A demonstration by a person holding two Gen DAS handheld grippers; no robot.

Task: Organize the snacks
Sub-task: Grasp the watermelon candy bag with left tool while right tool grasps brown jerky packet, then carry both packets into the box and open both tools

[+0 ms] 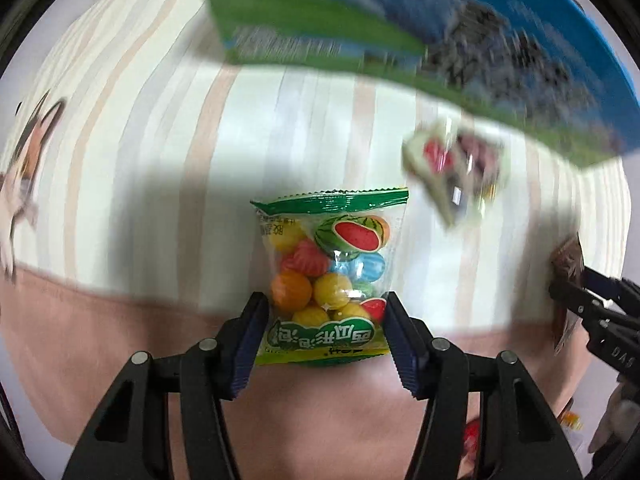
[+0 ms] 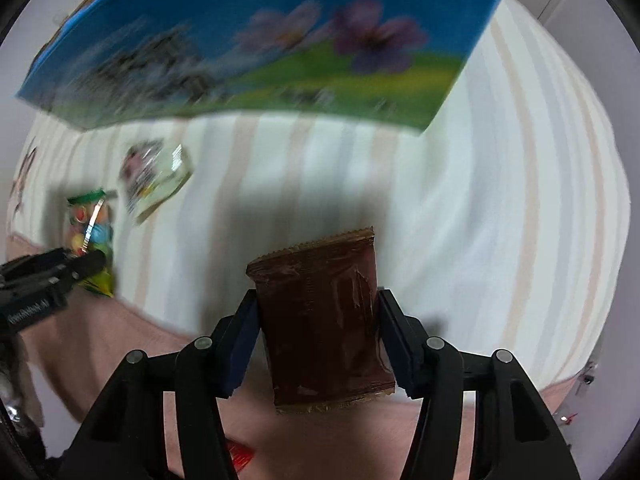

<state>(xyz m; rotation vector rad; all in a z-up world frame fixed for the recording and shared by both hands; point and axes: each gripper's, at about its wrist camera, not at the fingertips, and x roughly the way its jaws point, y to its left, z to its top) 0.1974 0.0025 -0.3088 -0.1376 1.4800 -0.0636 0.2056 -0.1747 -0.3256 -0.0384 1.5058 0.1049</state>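
My left gripper (image 1: 325,312) is shut on a clear candy bag (image 1: 330,268) with a green top and coloured gum balls, held above the striped cloth. It also shows in the right wrist view (image 2: 90,236) at the left, with the left gripper (image 2: 80,264). My right gripper (image 2: 316,308) is shut on a brown snack packet (image 2: 324,320), held upright. The right gripper (image 1: 576,292) and its packet (image 1: 566,264) show at the right edge of the left wrist view. A small pale snack pack (image 1: 456,168) lies on the cloth; it shows too in the right wrist view (image 2: 154,176).
A large blue and green box (image 1: 400,32) with a meadow picture stands at the far side; it also shows in the right wrist view (image 2: 260,48). The striped cloth (image 2: 500,200) covers the surface, with a pink border (image 1: 120,320) near me. A red wrapper (image 2: 240,456) lies below.
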